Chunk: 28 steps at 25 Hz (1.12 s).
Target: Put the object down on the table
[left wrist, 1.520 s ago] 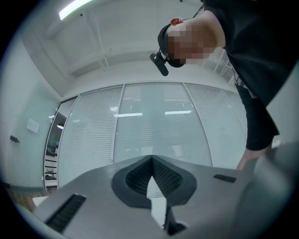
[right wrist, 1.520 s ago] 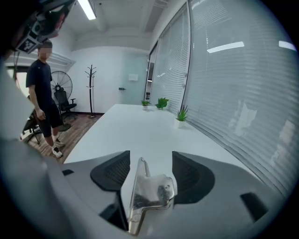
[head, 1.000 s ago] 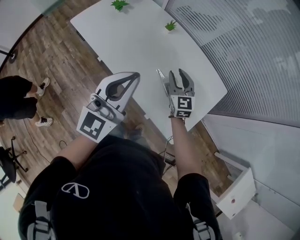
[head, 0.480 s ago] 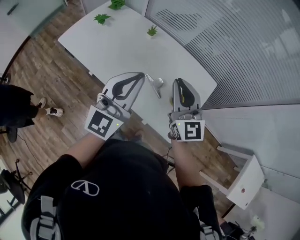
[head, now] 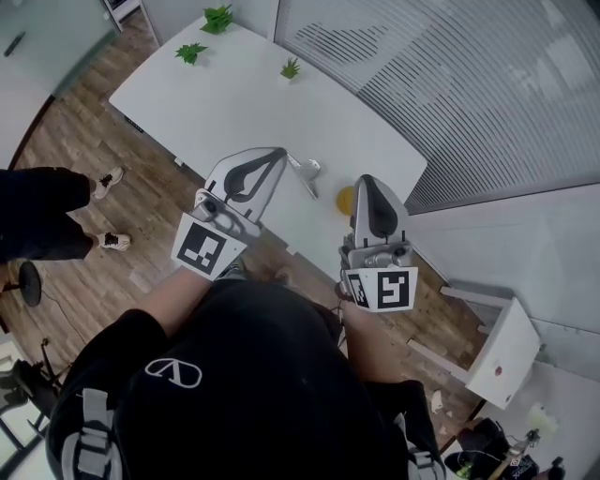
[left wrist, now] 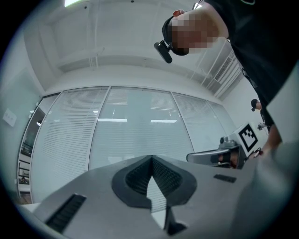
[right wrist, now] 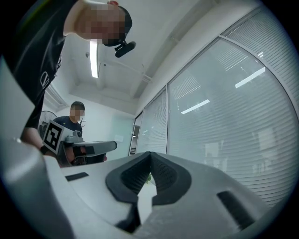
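A small white and silver tool (head: 306, 172) lies on the white table (head: 234, 103) near its front edge, apart from both grippers. Just right of it a yellow-orange thing (head: 345, 199) rests on the table, half hidden behind my right gripper (head: 367, 179). That gripper is shut with nothing between its jaws; in the right gripper view its pads (right wrist: 150, 161) meet. My left gripper (head: 277, 151) hovers left of the tool, also shut and empty, its pads (left wrist: 152, 164) pressed together.
Three small green plants (head: 217, 17) (head: 190, 52) (head: 291, 67) stand along the table's far edge. A person (head: 37, 211) stands on the wooden floor at the left. A white cabinet (head: 502, 352) sits at the lower right. Slatted glass walls run along the right.
My right gripper's jaws have closed and it has drawn back toward me, off to the right of the tool, which now lies on the table. The left gripper has hardly moved.
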{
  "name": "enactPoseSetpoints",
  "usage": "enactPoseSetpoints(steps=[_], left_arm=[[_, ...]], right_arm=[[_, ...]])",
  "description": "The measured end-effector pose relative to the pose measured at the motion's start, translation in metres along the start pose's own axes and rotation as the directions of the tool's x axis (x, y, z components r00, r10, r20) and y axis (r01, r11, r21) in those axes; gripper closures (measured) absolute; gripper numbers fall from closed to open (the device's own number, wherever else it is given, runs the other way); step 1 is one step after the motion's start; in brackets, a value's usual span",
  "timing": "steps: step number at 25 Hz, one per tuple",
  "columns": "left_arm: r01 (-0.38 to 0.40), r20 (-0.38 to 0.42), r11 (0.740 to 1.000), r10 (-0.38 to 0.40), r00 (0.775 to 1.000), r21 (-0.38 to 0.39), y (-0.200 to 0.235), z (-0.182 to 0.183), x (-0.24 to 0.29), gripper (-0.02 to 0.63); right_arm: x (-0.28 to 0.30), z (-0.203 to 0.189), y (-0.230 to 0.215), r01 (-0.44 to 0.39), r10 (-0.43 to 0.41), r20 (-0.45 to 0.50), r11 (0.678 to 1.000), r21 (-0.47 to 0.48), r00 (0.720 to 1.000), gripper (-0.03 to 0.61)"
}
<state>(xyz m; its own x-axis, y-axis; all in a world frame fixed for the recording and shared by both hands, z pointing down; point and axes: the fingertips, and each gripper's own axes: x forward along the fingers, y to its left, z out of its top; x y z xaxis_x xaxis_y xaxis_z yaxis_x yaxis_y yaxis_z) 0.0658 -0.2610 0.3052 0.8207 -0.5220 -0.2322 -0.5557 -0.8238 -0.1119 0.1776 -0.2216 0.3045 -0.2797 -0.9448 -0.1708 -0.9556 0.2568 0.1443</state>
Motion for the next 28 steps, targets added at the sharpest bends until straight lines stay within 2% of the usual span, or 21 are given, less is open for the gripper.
enactPoseSetpoints(steps=[28], left_arm=[[0.011, 0.012, 1.0, -0.011, 1.0, -0.007, -0.0058, 0.0046, -0.0026, 0.609]], right_arm=[[-0.0077, 0.007, 0.003, 0.044, -0.044, 0.001, 0.999, -0.029, 0.999, 0.574]])
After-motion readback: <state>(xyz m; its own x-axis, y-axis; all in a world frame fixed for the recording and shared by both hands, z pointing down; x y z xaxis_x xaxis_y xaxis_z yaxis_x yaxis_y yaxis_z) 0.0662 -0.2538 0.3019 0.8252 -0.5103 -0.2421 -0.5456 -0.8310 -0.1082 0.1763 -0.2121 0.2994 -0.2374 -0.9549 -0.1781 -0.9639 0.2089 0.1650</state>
